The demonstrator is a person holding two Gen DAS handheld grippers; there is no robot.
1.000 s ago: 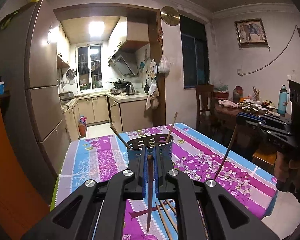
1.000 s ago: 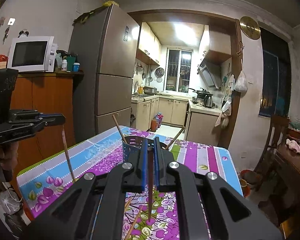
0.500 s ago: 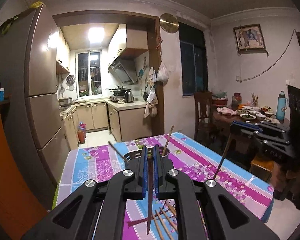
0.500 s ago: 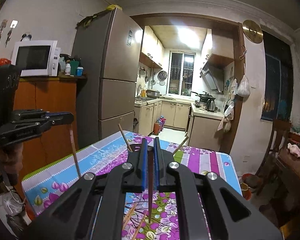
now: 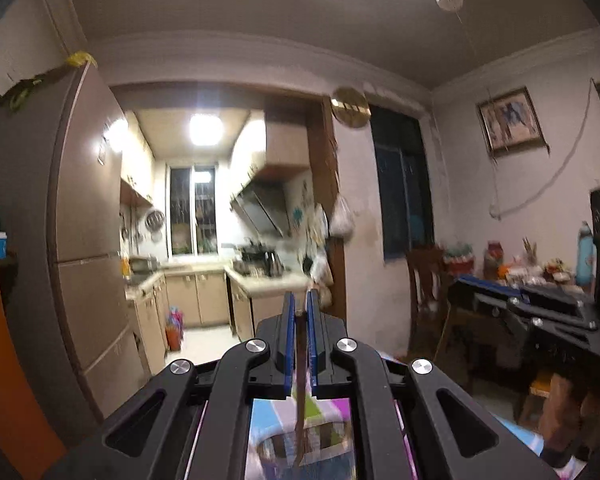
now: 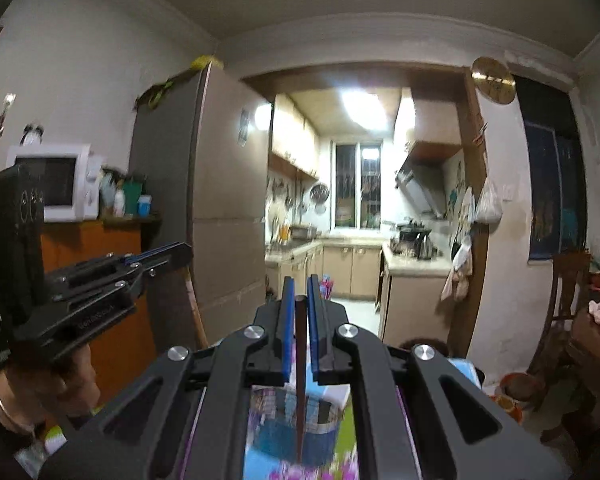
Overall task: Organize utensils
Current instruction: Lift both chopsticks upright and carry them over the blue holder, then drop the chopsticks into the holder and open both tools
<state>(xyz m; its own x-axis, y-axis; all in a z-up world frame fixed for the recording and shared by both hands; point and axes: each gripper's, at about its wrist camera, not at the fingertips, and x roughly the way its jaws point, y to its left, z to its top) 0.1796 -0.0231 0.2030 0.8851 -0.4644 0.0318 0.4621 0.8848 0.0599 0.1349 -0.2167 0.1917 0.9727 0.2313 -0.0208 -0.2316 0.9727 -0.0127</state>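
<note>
The left gripper (image 5: 299,308) and right gripper (image 6: 299,292) sit side by side, each clamping one chopstick (image 5: 300,380) (image 6: 300,376) that hangs down between its fingers. The utensil holder (image 6: 292,428) stands on the table (image 6: 340,468) directly below. The refrigerator (image 6: 216,200) stands left of the kitchen doorway beyond.

Left gripper (image 5: 300,312) at lower centre, blue pads clamped on a brown chopstick (image 5: 301,392) hanging straight down. Below it, blurred, the blue utensil holder (image 5: 278,454) on a purple floral tablecloth (image 5: 342,410). Right gripper (image 5: 466,282) at right edge, pointing left, held by a hand (image 5: 568,408). Fridge (image 5: 88,240) at left, lit kitchen centre, dark window (image 5: 404,188) right of centre, framed picture (image 5: 510,122) upper right.
</note>
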